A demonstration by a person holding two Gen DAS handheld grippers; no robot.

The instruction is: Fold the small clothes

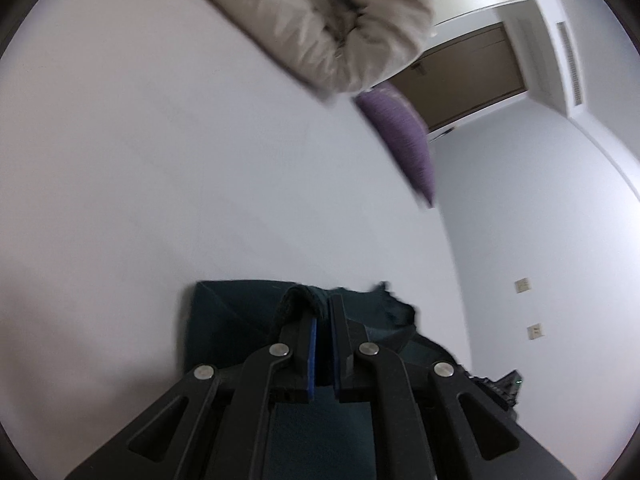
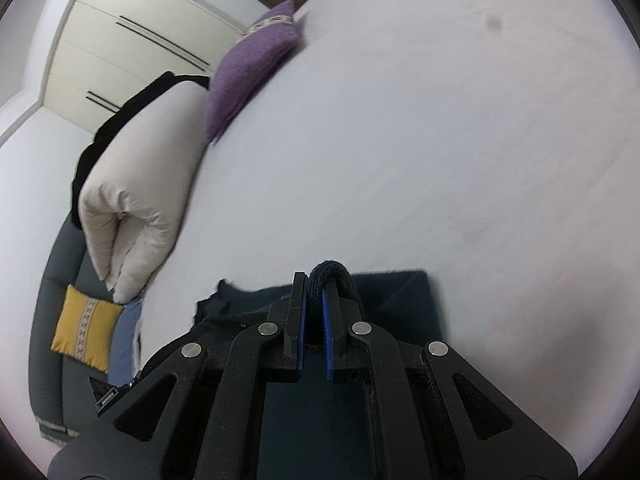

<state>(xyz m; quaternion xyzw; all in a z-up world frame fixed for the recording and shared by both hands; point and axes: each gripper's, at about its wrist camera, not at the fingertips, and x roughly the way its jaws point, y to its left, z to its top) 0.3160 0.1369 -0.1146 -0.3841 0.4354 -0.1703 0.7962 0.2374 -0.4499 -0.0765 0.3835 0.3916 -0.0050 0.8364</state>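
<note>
Dark teal garment (image 1: 240, 320) lies on the white bed (image 1: 160, 160), away from its edges. Left gripper (image 1: 323, 312) and right gripper (image 2: 316, 292) are each clenched on a thick hem fold.
</note>
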